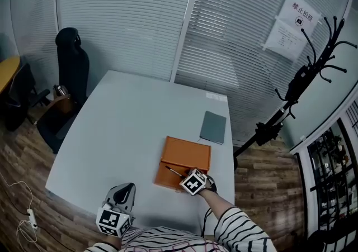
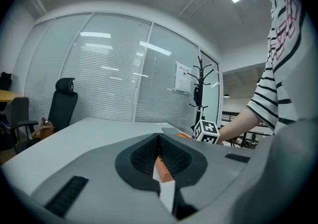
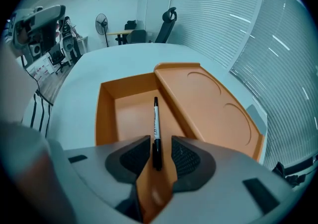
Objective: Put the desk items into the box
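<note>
An orange box (image 1: 168, 180) sits open at the near right of the white table (image 1: 123, 133), its lid (image 1: 187, 153) lying flat beside it. In the right gripper view I look down into the box (image 3: 105, 113), with the lid (image 3: 208, 104) on the right. A black-and-white pen (image 3: 155, 123) points into the box from between my right gripper's (image 3: 160, 151) jaws. The jaws stand open and a gap shows on each side of the pen. The head view shows the pen (image 1: 173, 171) over the box at the right gripper (image 1: 185, 176). My left gripper (image 1: 124, 192) rests shut and empty near the table's front edge, seen in its own view (image 2: 159, 153).
A grey notebook (image 1: 213, 127) lies on the table behind the box. A black office chair (image 1: 72, 72) stands at the table's far left. A black coat stand (image 1: 296, 89) is on the right by the blinds. A cable lies on the wood floor (image 1: 25, 217).
</note>
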A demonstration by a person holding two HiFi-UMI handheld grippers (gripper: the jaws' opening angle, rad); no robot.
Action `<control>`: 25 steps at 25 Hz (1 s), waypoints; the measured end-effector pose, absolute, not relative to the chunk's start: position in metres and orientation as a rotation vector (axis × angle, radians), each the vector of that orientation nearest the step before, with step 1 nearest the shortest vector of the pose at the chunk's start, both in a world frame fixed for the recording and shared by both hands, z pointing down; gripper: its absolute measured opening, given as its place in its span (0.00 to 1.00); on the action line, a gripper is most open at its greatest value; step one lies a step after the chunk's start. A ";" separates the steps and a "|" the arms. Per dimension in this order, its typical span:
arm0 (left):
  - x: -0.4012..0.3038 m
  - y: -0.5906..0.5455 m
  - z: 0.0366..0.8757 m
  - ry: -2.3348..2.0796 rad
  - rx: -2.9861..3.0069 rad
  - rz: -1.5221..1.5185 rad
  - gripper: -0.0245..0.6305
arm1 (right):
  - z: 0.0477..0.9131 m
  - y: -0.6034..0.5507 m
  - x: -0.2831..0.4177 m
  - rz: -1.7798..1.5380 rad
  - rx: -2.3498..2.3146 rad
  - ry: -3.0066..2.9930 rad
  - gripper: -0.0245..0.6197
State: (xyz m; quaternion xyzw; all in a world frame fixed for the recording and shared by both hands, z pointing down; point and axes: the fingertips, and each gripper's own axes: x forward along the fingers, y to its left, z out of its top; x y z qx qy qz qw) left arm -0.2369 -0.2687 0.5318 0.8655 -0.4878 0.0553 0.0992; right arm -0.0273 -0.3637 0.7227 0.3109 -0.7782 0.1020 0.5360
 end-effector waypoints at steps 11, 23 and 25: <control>-0.212 -0.248 0.530 -1.455 2.552 0.175 0.07 | 0.660 -0.356 -0.023 0.246 0.971 -2.087 0.17; -0.174 -0.218 0.526 -1.517 2.518 0.178 0.07 | 0.573 -0.310 0.005 0.248 1.203 -2.361 0.09; -0.166 -0.212 0.524 -1.529 2.514 0.175 0.07 | 0.561 -0.299 0.011 0.253 1.213 -2.403 0.08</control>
